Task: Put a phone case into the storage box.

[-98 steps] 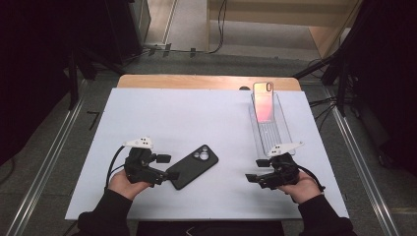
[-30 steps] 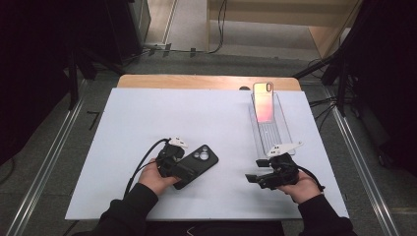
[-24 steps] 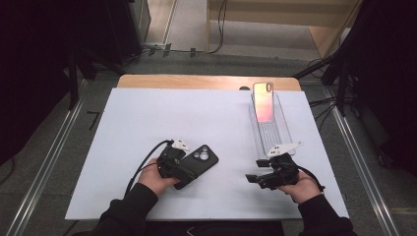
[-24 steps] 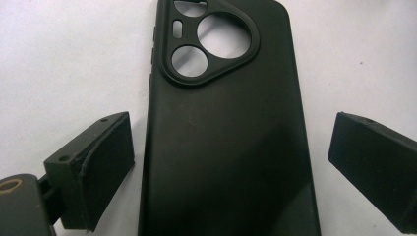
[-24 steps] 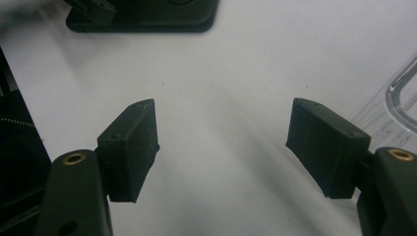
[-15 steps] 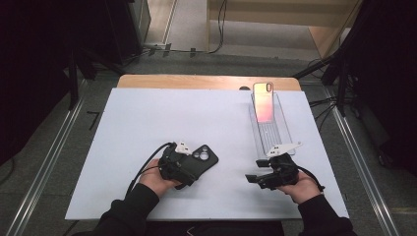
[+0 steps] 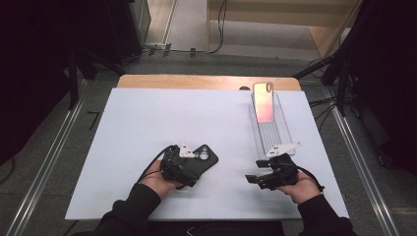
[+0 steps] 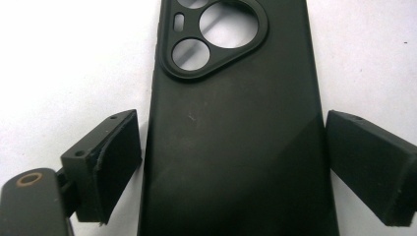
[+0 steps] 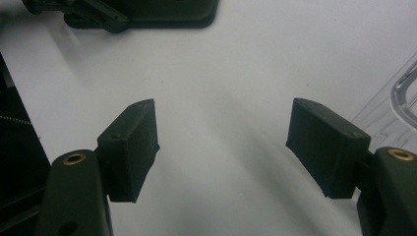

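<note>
Bright light falls from overhead onto the white table [image 7: 147, 123], while the floor and the room around it sink into near black. The phone [image 7: 263, 101] standing at the far end glows pinkish with reflected glare. In the left gripper view the table blows out to pure white (the dark case [image 8: 236, 147] shows a soft sheen). Right gripper view: soft, blurred shadows under the jaws, slightly hazy focus.
</note>
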Demonstrator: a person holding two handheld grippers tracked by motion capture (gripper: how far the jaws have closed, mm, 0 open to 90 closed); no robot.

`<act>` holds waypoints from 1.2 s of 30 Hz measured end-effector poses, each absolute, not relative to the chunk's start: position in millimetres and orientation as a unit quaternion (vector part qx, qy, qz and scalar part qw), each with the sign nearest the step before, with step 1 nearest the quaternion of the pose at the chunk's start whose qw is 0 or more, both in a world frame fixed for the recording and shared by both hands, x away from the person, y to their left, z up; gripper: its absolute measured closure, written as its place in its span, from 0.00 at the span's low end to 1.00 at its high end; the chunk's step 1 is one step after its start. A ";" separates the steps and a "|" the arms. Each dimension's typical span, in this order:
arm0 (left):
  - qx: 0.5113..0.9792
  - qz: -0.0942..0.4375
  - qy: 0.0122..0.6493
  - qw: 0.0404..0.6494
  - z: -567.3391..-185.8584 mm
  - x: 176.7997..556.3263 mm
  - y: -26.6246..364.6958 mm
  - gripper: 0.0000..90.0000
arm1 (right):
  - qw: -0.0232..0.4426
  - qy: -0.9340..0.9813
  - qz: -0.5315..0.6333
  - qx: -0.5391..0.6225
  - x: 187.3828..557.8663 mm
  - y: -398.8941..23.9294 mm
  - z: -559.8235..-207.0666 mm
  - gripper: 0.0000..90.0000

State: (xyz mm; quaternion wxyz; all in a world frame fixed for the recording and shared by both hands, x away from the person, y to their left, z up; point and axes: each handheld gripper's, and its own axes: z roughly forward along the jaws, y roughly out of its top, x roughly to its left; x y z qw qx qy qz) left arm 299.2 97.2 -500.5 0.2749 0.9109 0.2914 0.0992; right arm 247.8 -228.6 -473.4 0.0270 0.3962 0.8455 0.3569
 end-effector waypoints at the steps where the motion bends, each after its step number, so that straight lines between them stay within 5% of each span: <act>1: 0.910 0.099 0.295 0.276 -499.9 299.3 97.5 0.14 | 0.027 0.846 0.357 0.396 247.8 -228.5 -473.4 0.29; 18: 0.907 0.057 0.303 0.288 -493.6 308.1 106.5 0.17 | 0.030 0.845 0.365 0.388 247.0 -227.8 -473.1 0.29; 36: 0.857 0.027 0.339 0.386 -448.2 316.5 136.0 0.17 | 0.026 0.833 0.408 0.374 244.6 -224.5 -466.9 0.27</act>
